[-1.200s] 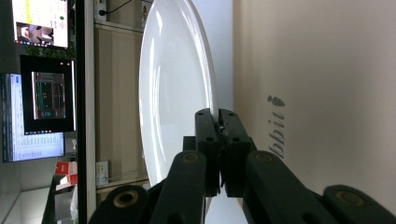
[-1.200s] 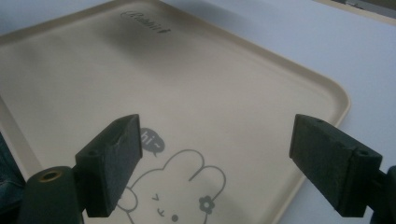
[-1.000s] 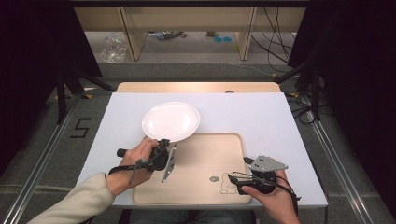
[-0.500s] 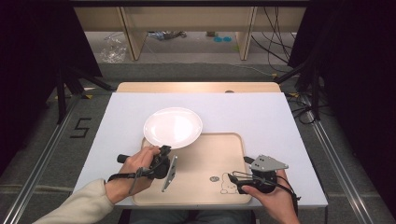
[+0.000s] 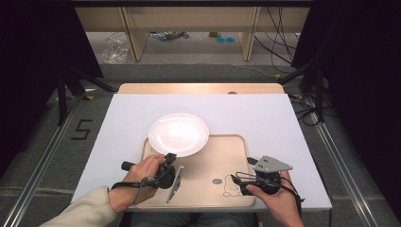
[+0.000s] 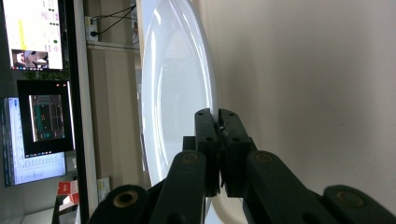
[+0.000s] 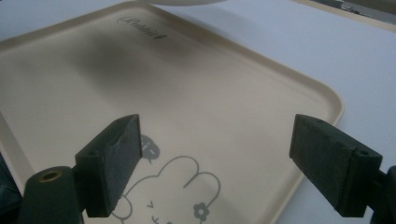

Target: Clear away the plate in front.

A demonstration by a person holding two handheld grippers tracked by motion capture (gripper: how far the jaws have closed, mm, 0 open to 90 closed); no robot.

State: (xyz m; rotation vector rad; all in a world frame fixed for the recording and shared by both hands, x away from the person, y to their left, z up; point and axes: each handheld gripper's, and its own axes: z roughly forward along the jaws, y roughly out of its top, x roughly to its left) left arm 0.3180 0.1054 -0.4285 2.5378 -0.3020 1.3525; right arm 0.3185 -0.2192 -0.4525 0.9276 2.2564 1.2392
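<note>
The white plate (image 5: 178, 134) sits near the middle of the white surface (image 5: 283, 123), with its near portion overlapping the far left corner of the beige tray (image 5: 222, 156). The left gripper (image 5: 166, 165) grips the plate at its near rim. In the left gripper view the jaws are pressed together on the plate rim (image 6: 212, 93), pinching it, and the plate (image 6: 173, 88) appears turned on edge because the camera is rolled sideways.

The tray lies along the near edge of the surface, slightly left of centre. A line-drawn rabbit figure (image 5: 231, 188) is printed near its near right corner, and a line of small script (image 7: 141, 27) is visible toward its far side in the right gripper view. A narrow metallic part (image 5: 175, 181) extends from beside the left gripper toward the near edge, over the tray.

The right gripper (image 5: 243, 182) hovers over the near right corner of the tray, just beside the rabbit print. Its jaws are spread wide, holding nothing; the tray floor (image 7: 196, 107) shows between them. The grey three-cornered plate (image 5: 272, 164) sits on top of this gripper.

A wooden strip (image 5: 198, 88) borders the far edge of the surface.
</note>
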